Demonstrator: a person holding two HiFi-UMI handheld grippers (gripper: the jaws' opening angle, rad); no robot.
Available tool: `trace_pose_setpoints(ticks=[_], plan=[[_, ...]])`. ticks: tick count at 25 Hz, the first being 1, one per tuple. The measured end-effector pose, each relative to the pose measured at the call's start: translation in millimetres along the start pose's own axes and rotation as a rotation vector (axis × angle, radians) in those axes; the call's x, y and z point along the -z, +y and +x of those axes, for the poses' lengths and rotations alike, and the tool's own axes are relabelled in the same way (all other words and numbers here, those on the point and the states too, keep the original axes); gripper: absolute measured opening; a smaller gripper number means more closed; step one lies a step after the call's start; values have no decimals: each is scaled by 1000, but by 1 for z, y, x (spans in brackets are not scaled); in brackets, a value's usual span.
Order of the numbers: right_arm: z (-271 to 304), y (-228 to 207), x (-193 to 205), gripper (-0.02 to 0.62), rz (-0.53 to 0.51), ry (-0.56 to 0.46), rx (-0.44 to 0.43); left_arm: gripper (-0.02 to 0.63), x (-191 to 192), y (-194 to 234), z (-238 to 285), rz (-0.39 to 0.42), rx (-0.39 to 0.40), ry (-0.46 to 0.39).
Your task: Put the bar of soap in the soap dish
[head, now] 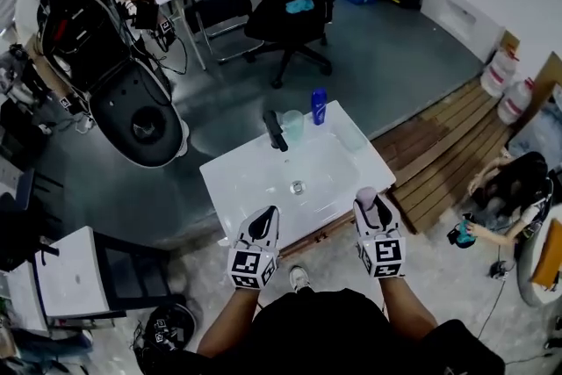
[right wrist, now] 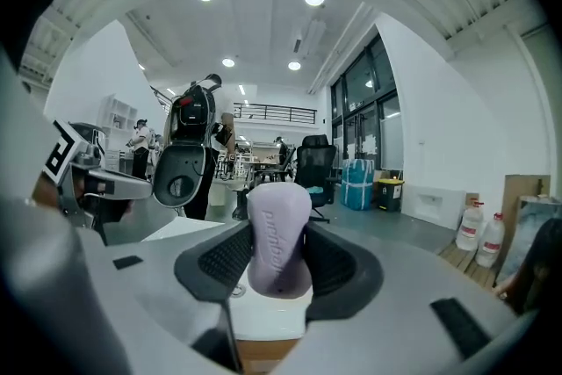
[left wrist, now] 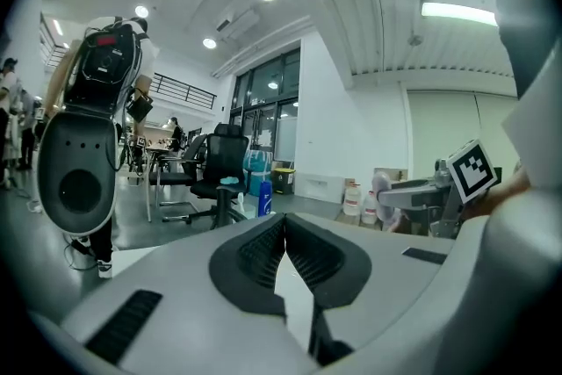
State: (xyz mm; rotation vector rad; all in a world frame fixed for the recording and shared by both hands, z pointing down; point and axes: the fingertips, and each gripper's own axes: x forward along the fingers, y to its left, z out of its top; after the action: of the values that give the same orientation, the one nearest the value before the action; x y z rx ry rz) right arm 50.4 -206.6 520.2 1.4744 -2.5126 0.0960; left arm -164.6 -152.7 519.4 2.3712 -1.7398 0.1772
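Two grippers hang over the near edge of the white sink [head: 255, 176] in the head view. Your left gripper [head: 262, 222] is beside your right gripper [head: 370, 205], which carries the pale bar of soap [head: 363, 194]. A faint clear shape at the sink's far right corner may be the soap dish [head: 350, 136], well apart from the soap; it's too dim to be sure.

In the left gripper view, your jaws meet at the tips with nothing between them.

In the right gripper view, your jaws clamp the lilac bar, and its rounded end sticks out past the tips.
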Motion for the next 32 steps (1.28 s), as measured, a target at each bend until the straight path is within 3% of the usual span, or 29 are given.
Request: trace_pose_setpoints(ticks=[8,18,32], plan=[[43,-17,1,193,-54,38,16,20,7,23,17,-5,-16,21],[120,-73,16,192,-53,94,-73,20,2,29,74,9,-124,60],[226,-111,62,190,-94,304,-172,20,25,39,106,-67,-259,120]])
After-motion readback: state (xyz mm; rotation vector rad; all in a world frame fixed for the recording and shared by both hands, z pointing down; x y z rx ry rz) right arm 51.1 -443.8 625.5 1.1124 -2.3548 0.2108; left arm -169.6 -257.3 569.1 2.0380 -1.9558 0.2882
